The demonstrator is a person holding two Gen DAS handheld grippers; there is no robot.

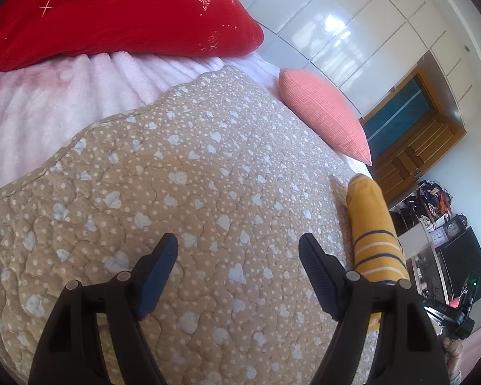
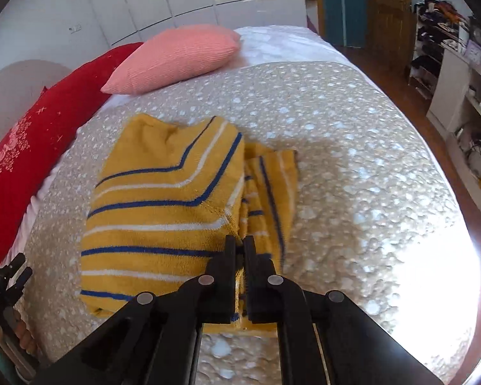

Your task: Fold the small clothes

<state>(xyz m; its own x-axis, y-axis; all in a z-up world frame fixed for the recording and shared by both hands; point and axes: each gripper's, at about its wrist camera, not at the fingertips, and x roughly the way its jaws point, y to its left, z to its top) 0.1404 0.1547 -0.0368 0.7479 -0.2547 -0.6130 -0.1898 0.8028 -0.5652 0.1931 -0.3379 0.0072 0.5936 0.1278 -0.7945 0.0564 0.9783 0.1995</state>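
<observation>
A yellow knit garment with blue and white stripes lies partly folded on the beige quilt. My right gripper is shut on a fold of this garment near its right side and holds it just above the quilt. In the left wrist view the same garment shows edge-on at the right. My left gripper is open and empty over bare quilt, to the left of the garment and apart from it.
A pink pillow and a red cushion lie at the head of the bed. A white wardrobe stands behind. Shelves with clutter stand past the bed's right edge. The left gripper shows at lower left.
</observation>
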